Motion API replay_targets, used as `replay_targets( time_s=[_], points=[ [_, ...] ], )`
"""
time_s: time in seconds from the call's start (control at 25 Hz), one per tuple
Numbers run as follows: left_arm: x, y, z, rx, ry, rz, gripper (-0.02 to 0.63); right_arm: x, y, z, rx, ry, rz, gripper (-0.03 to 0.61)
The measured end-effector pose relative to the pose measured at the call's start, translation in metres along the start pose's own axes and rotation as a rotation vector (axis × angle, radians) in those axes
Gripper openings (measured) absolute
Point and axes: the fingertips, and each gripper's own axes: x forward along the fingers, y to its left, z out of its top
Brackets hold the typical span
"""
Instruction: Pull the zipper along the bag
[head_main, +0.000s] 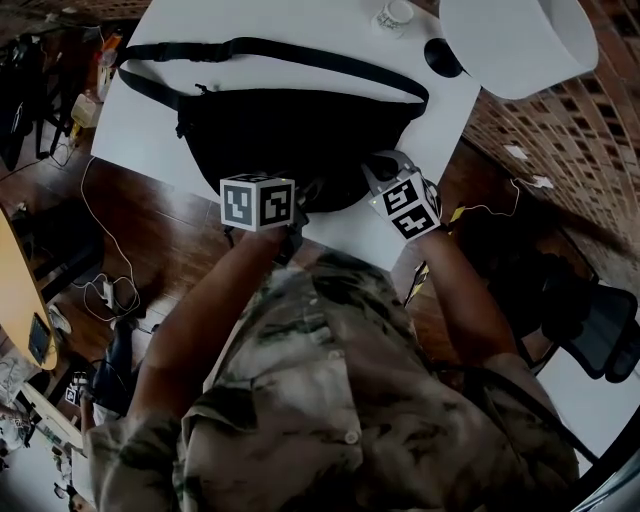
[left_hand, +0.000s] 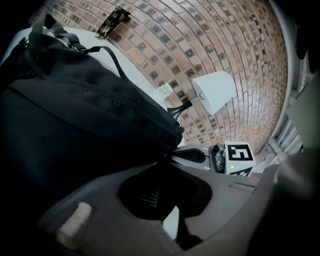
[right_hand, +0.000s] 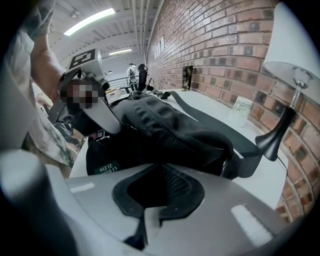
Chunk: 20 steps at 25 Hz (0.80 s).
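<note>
A black waist bag (head_main: 290, 130) lies on the white table (head_main: 150, 125), its strap (head_main: 300, 52) looping along the far side. My left gripper (head_main: 298, 212) is at the middle of the bag's near edge. In the left gripper view the left gripper (left_hand: 164, 161) is shut, pinching at the bag's (left_hand: 85, 115) zipper seam; the pull is hidden between the pads. My right gripper (head_main: 380, 172) is at the bag's near right corner. The right gripper view shows the right gripper (right_hand: 160, 167) shut on a fold of the bag's (right_hand: 170, 125) fabric.
A white lamp (head_main: 515, 40) with a black base stands at the table's far right corner, and a small glass cup (head_main: 393, 15) is beside it. The brick wall (right_hand: 215, 40) runs behind the table. Cables and a black chair (head_main: 600, 330) are on the wooden floor.
</note>
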Motion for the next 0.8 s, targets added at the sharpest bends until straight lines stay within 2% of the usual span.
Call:
replay_targets(
  time_s=[0.2, 0.8],
  points=[
    [-0.007, -0.006, 0.008, 0.017, 0.002, -0.056, 0.011, 0.002, 0.0, 0.0, -0.001, 0.049, -0.024, 0.006],
    [-0.04, 0.018, 0.013, 0.048, 0.03, -0.105, 0.011, 0.004, -0.003, -0.001, 0.04, 0.12, -0.089, 0.006]
  ],
)
